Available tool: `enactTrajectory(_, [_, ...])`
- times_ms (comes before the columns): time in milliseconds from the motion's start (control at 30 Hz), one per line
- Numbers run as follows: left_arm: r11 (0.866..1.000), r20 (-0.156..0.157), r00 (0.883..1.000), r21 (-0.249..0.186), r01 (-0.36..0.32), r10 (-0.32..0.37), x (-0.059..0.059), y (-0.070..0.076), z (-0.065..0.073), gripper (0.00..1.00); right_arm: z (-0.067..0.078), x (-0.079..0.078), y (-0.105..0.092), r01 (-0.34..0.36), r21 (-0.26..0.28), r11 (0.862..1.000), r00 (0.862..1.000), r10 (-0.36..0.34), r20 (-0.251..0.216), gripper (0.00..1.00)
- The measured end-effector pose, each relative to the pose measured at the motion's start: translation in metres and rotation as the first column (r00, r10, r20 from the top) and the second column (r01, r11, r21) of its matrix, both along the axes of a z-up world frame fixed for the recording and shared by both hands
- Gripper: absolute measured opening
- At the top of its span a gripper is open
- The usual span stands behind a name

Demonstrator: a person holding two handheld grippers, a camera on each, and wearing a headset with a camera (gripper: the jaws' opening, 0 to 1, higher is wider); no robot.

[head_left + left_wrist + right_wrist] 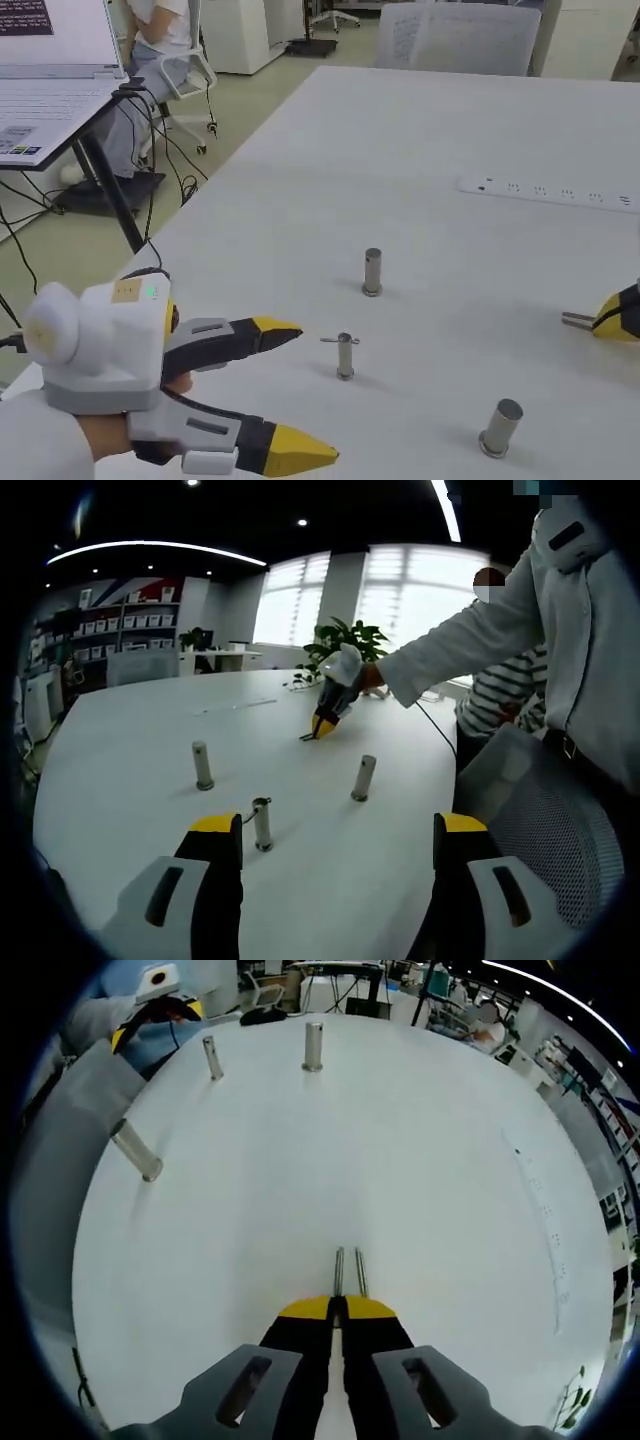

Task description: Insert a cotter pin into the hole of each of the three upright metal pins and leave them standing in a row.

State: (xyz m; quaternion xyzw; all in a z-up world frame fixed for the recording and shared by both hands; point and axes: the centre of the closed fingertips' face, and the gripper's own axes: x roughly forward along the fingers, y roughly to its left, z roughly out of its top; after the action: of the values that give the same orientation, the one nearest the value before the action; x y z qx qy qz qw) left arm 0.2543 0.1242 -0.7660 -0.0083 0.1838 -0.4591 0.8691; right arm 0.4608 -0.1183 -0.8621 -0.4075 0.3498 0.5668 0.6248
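The left gripper [300, 392] sits low at the near-left of the white desk [450, 130], held in a hand [110, 440]. Its yellow-tipped jaws are spread wide with nothing between them and point toward the three metal pins. The middle pin [345, 358] stands just beyond the jaw tips and carries a cotter pin [338, 340] crosswise through the hole near its top, with an end sticking out on each side. The far pin [372, 272] stands upright behind it, with nothing through it. The near pin [500, 427] stands off to the right and closer to the person, also with nothing through it. It looks slightly tilted in the head view, and I cannot tell whether that is a real lean or the lens. The three are apart from one another and make a loose bent line rather than a straight row. The right gripper [600, 322] comes in at the right edge of the head view, well apart from the pins. Its jaws are pressed together, pinching a second cotter pin [348, 1272] whose two legs stick straight out past the tips, low over the desk; whether they touch it cannot be told. In the left gripper view the right gripper lies beyond the pins, tip down, on an arm in a white sleeve [440, 650]. A power strip [545, 192] lies farther back on the desk. A laptop [50, 70] sits on a separate stand at the left.
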Motion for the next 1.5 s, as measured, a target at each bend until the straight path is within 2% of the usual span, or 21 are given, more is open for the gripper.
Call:
enactTrajectory(267, [1.000,0.006,1.000,0.000,0.006,-0.006,0.000,-0.002,0.002,0.78,0.006,-0.005,0.003,-0.011,0.005,1.000,1.000,0.011,0.014,0.02])
enactTrajectory(567, [1.000,0.028,0.999,-0.005,0.026,-0.026,0.004,-0.012,0.013,0.77,0.020,-0.017,0.008,-0.029,0.021,0.999,0.999,0.028,0.032,0.02])
enactTrajectory(733, [0.999,0.045,0.998,-0.004,0.051,-0.051,0.004,-0.024,0.019,0.77,0.030,-0.027,0.013,-0.043,0.031,0.999,0.998,0.041,0.051,0.02])
enactTrajectory(1067, [0.995,0.066,0.993,-0.005,0.102,-0.101,0.004,-0.046,0.027,0.77,0.054,-0.051,0.020,-0.086,0.057,0.995,0.990,0.079,0.118,0.02])
enactTrajectory(1500, [0.986,0.087,0.983,-0.025,0.167,-0.164,0.004,-0.086,0.034,0.75,0.079,-0.089,0.031,-0.083,0.088,0.993,0.989,0.071,0.132,0.02])
